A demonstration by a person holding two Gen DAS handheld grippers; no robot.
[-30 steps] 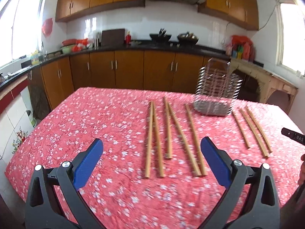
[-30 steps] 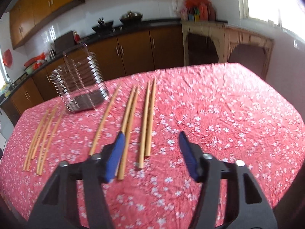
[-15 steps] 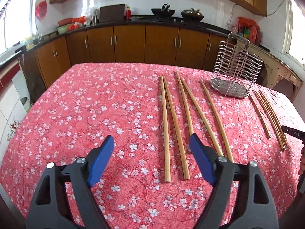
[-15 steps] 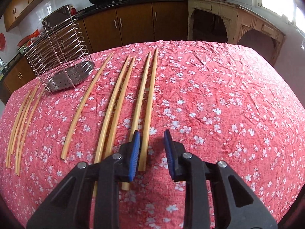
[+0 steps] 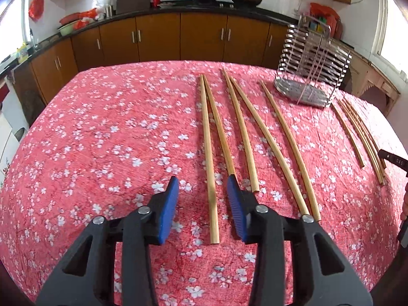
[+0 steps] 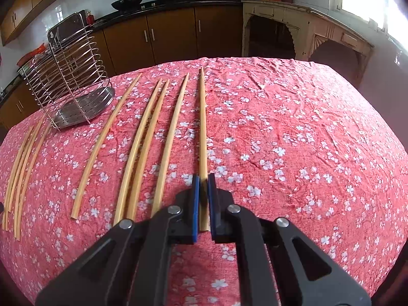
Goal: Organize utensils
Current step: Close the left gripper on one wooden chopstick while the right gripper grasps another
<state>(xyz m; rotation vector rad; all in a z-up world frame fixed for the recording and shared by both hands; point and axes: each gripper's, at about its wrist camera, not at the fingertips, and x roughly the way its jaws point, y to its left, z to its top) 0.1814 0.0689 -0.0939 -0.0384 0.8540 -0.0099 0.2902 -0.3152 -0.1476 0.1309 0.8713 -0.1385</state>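
Only the right wrist view is showing the right claw (image 6: 202,181) pinching the rightmost chopstick (image 6: 202,127); the left claw (image 5: 202,185) is straddling another chopstick (image 5: 209,158), half open

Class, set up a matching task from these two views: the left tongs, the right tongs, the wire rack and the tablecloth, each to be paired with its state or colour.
Things
1. left tongs
2. right tongs
3. wire rack
4. tablecloth

States
A. red with white flowers
B. open, gripping nothing
C. shut on a chopstick
D. standing upright, silver metal

Pairs: 1-B, 2-C, 3-D, 4-A
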